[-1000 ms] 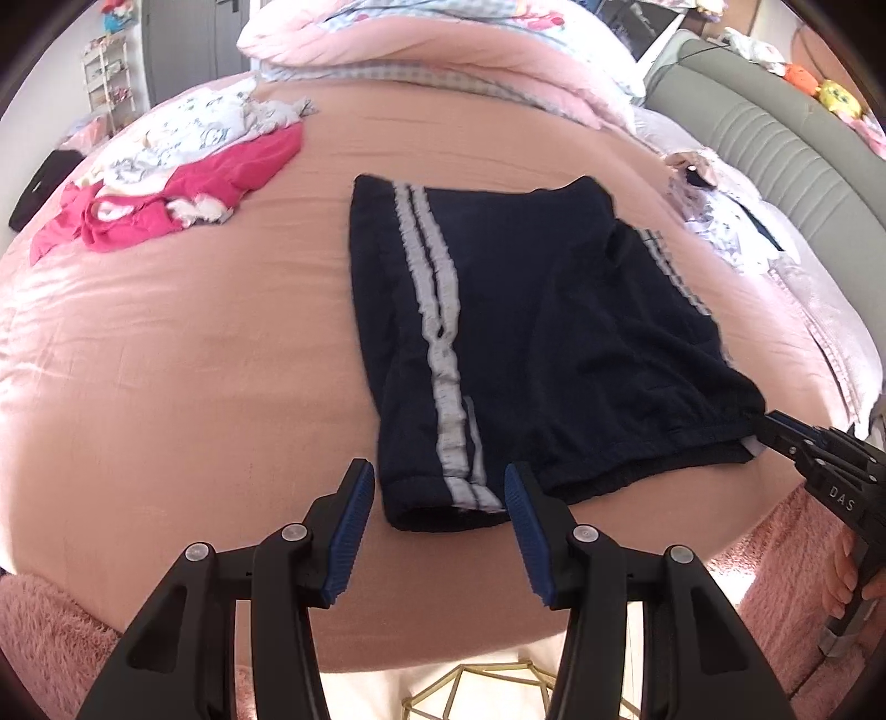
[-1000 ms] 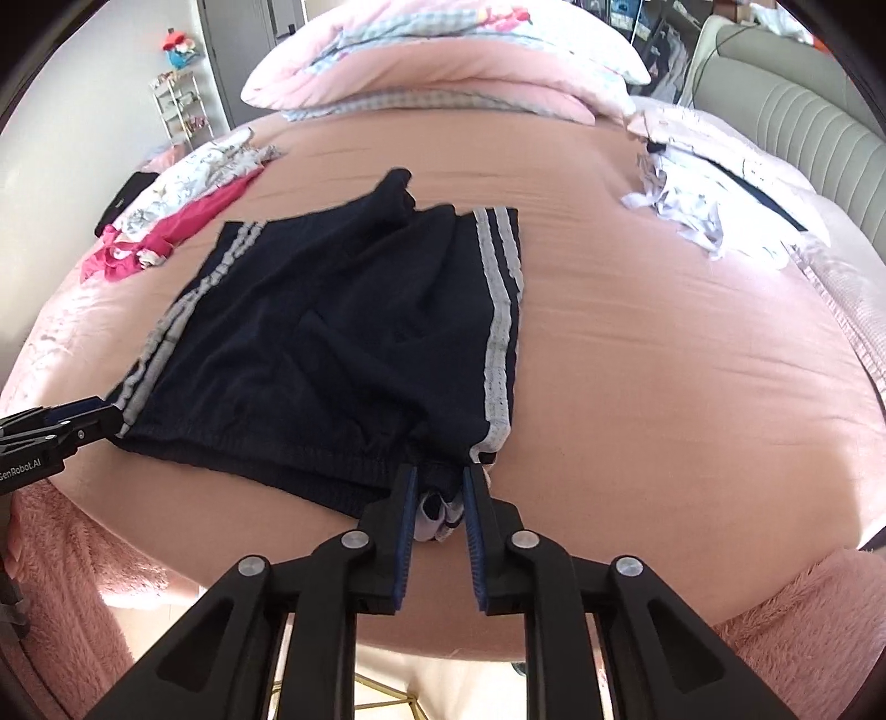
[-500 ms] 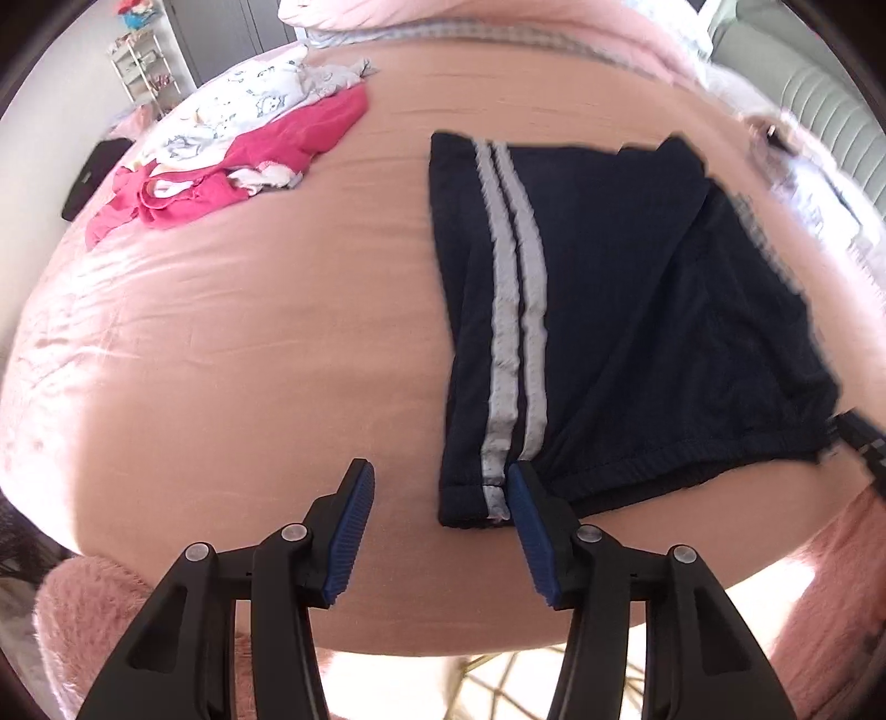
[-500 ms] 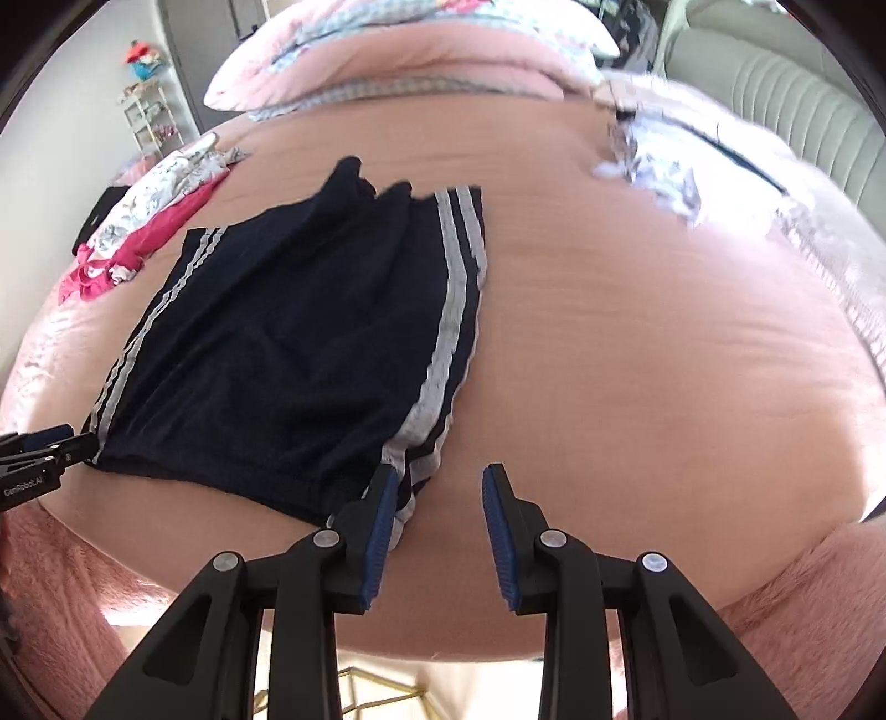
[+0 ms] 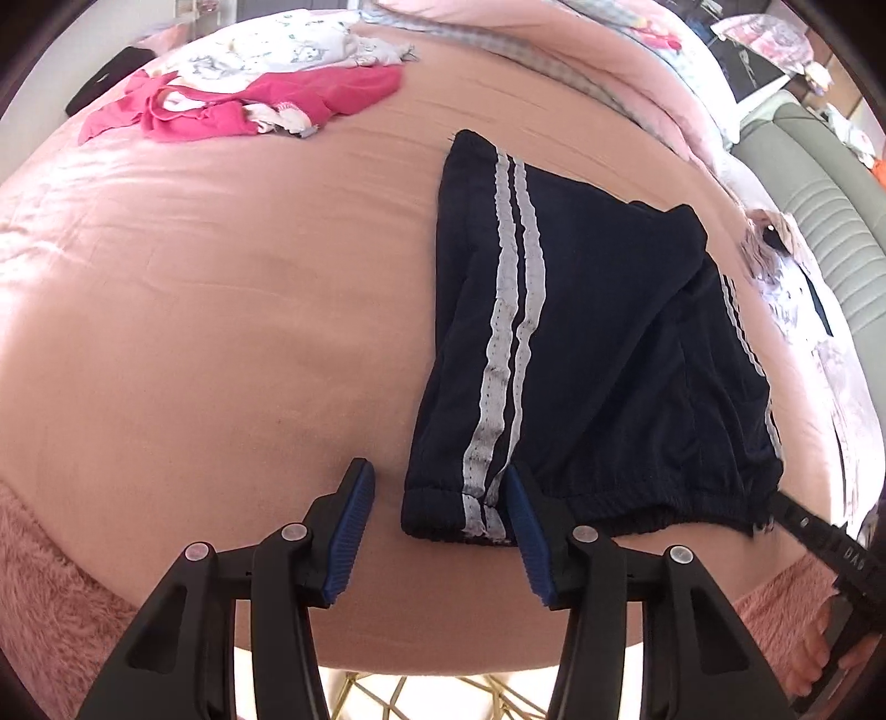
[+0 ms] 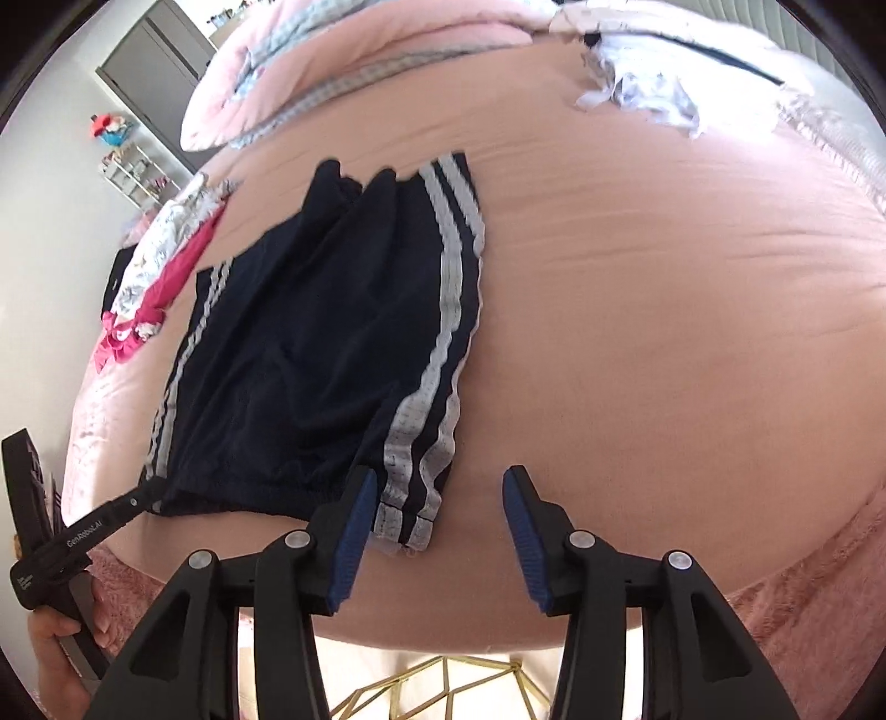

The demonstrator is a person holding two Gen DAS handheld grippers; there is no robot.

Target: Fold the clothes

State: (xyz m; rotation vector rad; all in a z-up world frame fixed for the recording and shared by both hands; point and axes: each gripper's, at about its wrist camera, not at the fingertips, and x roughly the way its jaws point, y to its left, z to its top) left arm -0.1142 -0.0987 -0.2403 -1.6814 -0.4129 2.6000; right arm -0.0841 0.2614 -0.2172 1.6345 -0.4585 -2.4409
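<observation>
While both tools hang at the near edge of the bed [image 5: 221,343], the navy shorts [image 5: 598,354] lie flat on the pink sheet just ahead of them, waistband toward the person, leg hems pointing away toward the pillows [image 5: 581,50].

Left tool [image 5: 437,531]: jaws apart, nothing between them; the waistband's left corner w/ the two white stripes sits just inside its right finger, maybe touching. Right tool [image 6: 437,531]: jaws also apart, w/ the opposite striped corner just inside its left finger. So each tool is nearest its own waistband corner, one per side.

Shorts' long axis runs roughly away from the person, waist to hem, tilted a bit to the far left in the left wrist view. Crotch area bunches up at the far end; the fabric isn't fully smooth there.

Judgement: the scene fits two stages, corners just let go after laying the shorts flat, or corners about to be pinched for a fold. Can't settle which.

Other clothes, well apart: a pink-and-white pile [image 5: 249,94] at far left, a pale printed garment [image 6: 653,94] at far right.
</observation>
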